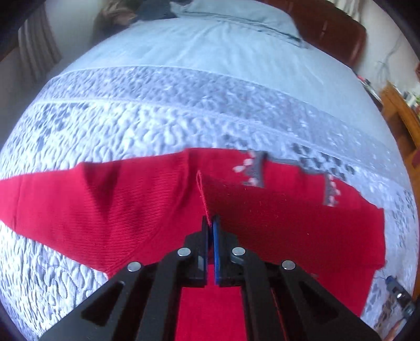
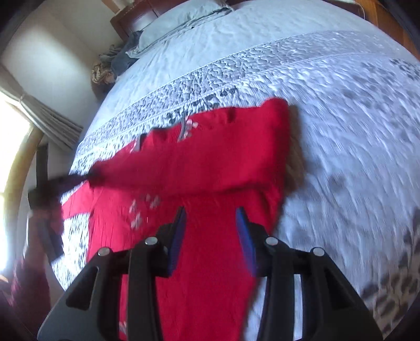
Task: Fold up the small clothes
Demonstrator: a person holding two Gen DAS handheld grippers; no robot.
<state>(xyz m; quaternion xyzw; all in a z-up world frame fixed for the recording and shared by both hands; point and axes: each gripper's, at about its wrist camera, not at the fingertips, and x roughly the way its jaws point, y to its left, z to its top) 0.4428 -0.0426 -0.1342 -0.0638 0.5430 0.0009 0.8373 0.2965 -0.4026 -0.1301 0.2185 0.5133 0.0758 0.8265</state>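
The left tongs (image 1: 210,223) were pinched tight on a thin edge of the red sweater (image 1: 147,204), with the cloth squeezed flat between the two tips. The right tongs (image 2: 211,217) stood partly open over the sweater's middle, and nothing was between them.

The sweater lay spread on the bed's quilt (image 1: 131,126), well below the pillow (image 1: 236,15). One part of the sweater, held up by the left tongs, stretched across the rest of the sweater, so the fold looked about half done. The right view was blurry, so I could not tell just how the lower layers lay.

To do this fold well, I think the left tongs should keep its tight pinch and carry the edge straight across the sweater, low and slow, so the cloth did not bunch. The edge should land even with the sweater's far side. The right tongs could press down on the sweater's middle to stop it sliding on the quilt.
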